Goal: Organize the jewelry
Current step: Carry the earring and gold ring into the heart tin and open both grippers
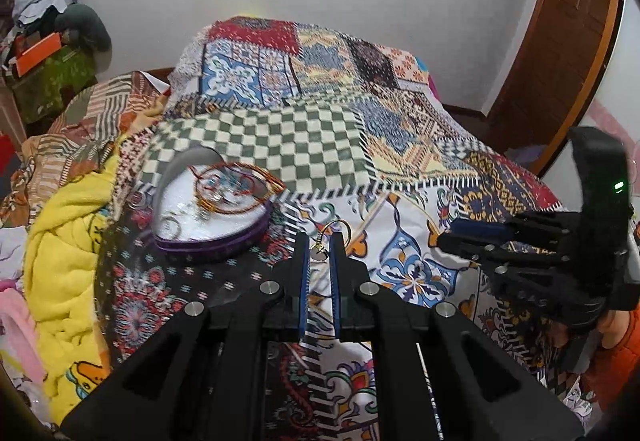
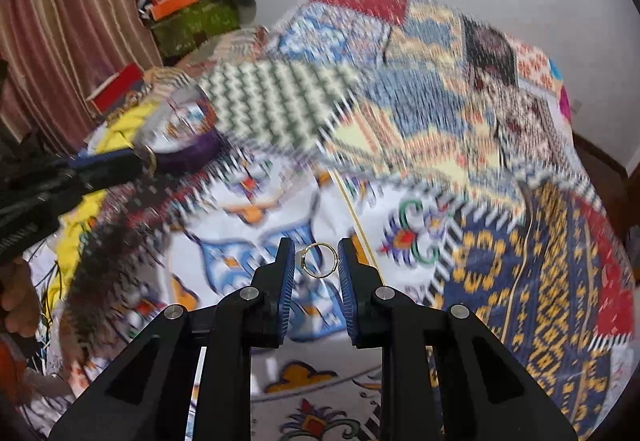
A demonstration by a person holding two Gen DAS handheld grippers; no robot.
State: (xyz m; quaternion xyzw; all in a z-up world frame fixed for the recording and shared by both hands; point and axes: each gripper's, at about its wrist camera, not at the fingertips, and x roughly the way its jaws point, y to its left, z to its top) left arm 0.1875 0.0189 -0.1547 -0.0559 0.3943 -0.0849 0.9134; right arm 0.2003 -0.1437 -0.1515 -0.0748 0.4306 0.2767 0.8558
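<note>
A purple heart-shaped jewelry box [image 1: 212,237] lies open on the patterned bedspread, left of centre, holding bangles and small pieces. My left gripper [image 1: 319,253] is shut on a gold ring with a pale stone [image 1: 320,253], just right of the box. In the right wrist view my right gripper [image 2: 318,261] is shut on a second gold ring [image 2: 318,260], held above the bedspread. The left gripper [image 2: 140,161] shows at the left there, close to the blurred box [image 2: 192,149]. The right gripper [image 1: 452,237] also shows at the right in the left wrist view.
A patchwork bedspread [image 1: 400,129] covers the bed. A yellow blanket [image 1: 64,225] lies bunched at the left. A cluttered pile with an orange box [image 1: 38,53] stands at the far left. A wooden door frame [image 1: 560,53] is at the right.
</note>
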